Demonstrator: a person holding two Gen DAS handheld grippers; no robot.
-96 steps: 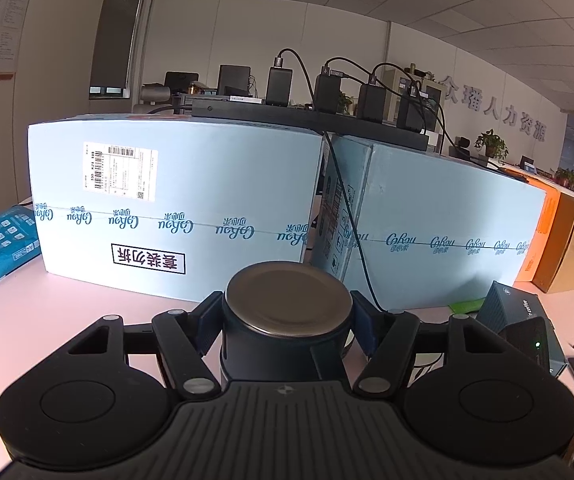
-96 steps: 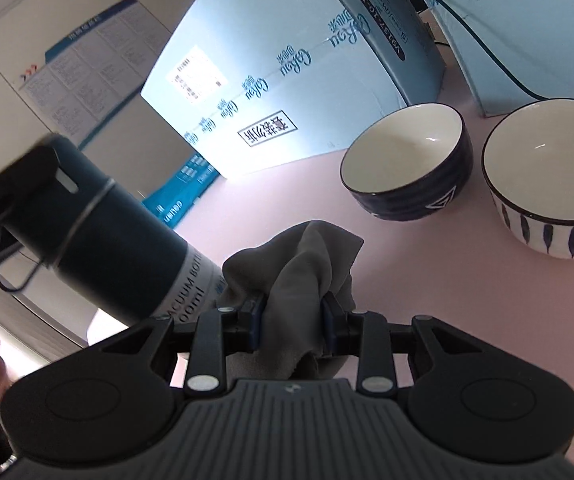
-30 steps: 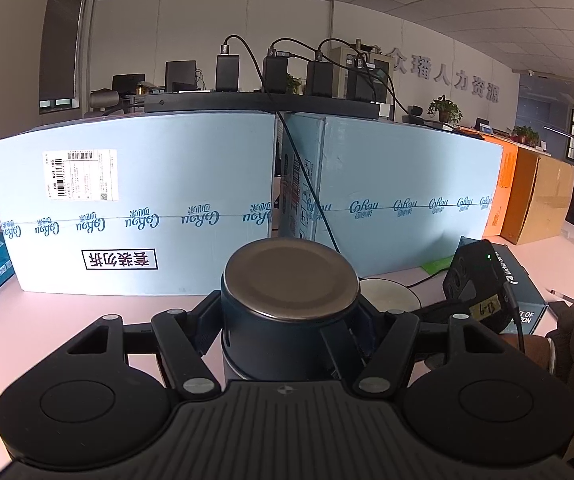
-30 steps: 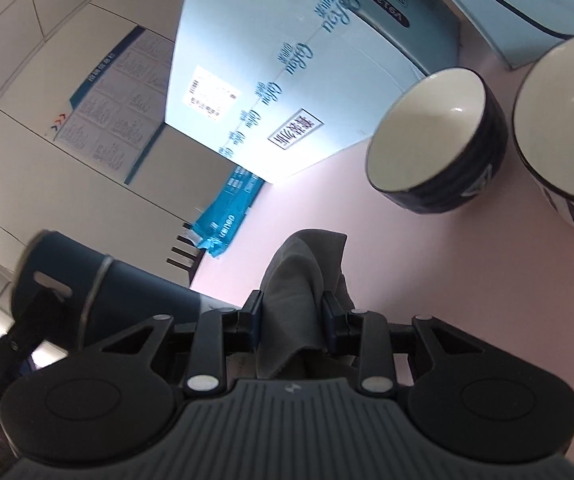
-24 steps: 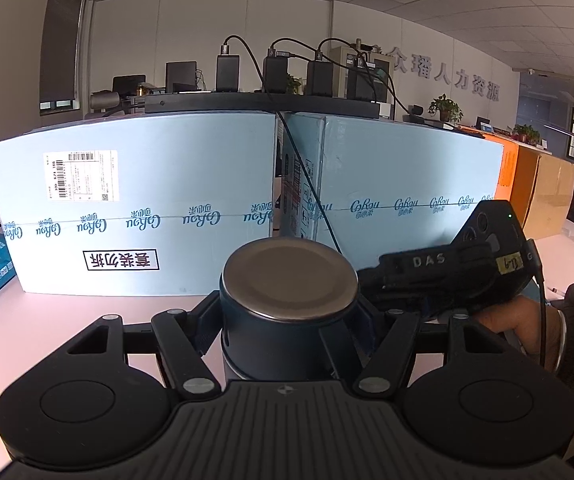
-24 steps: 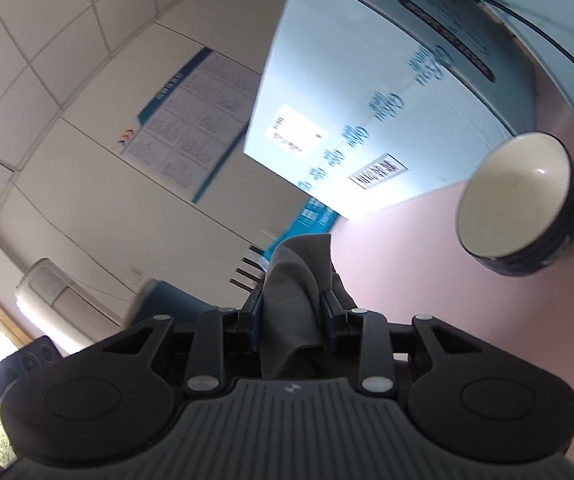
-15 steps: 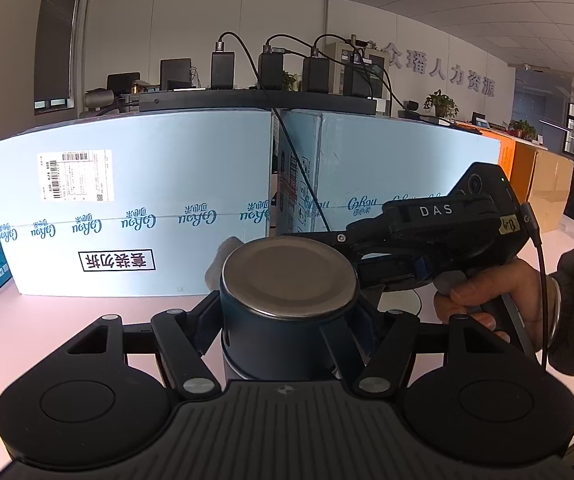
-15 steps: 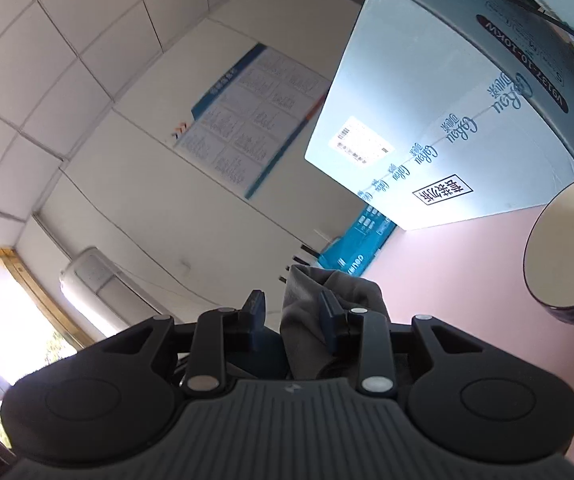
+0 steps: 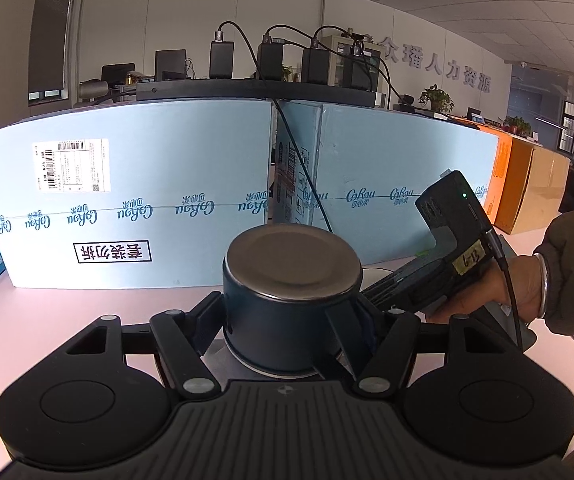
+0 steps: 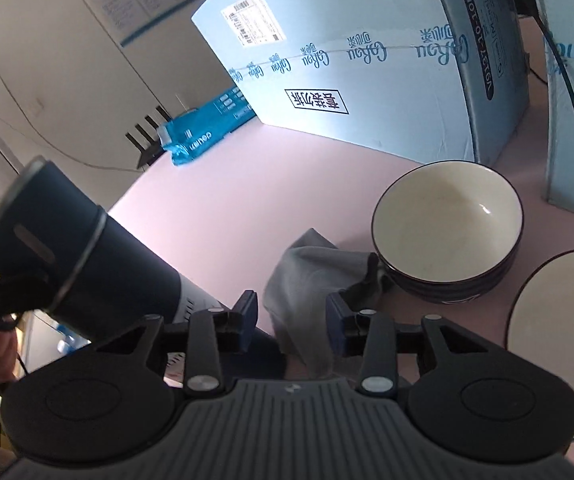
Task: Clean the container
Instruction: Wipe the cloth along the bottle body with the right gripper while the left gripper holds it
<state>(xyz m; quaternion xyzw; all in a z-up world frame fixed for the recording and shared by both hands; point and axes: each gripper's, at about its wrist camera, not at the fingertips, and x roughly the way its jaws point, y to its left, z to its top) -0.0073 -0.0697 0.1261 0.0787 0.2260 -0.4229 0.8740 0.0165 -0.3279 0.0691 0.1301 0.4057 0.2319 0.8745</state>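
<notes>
A dark blue vacuum bottle [image 9: 291,280] is clamped in my left gripper [image 9: 289,320], its steel base facing the camera. In the right wrist view the same bottle [image 10: 67,256] hangs tilted above the pink table [image 10: 247,184] at the left. My right gripper [image 10: 291,312] has its jaws opening. A grey cloth [image 10: 311,272] sits loosely between them, with a gap at the left pad, and slumps onto the table against a dark blue bowl [image 10: 447,224]. In the left wrist view, the right gripper's black body [image 9: 451,220] and the hand [image 9: 523,284] holding it show to the bottle's right.
A white bowl with a dark rim [image 10: 559,320] stands right of the dark bowl. Large light-blue boxes [image 9: 127,184] wall off the back of the table, with a cable between them. A blue packet [image 10: 207,128] lies far left, an orange box [image 9: 527,184] far right.
The right gripper rolled and swung back down toward the table beside the bowl. Its jaws spread, and the cloth they had pinched now lies loose between them. The left gripper kept still with the bottle.
</notes>
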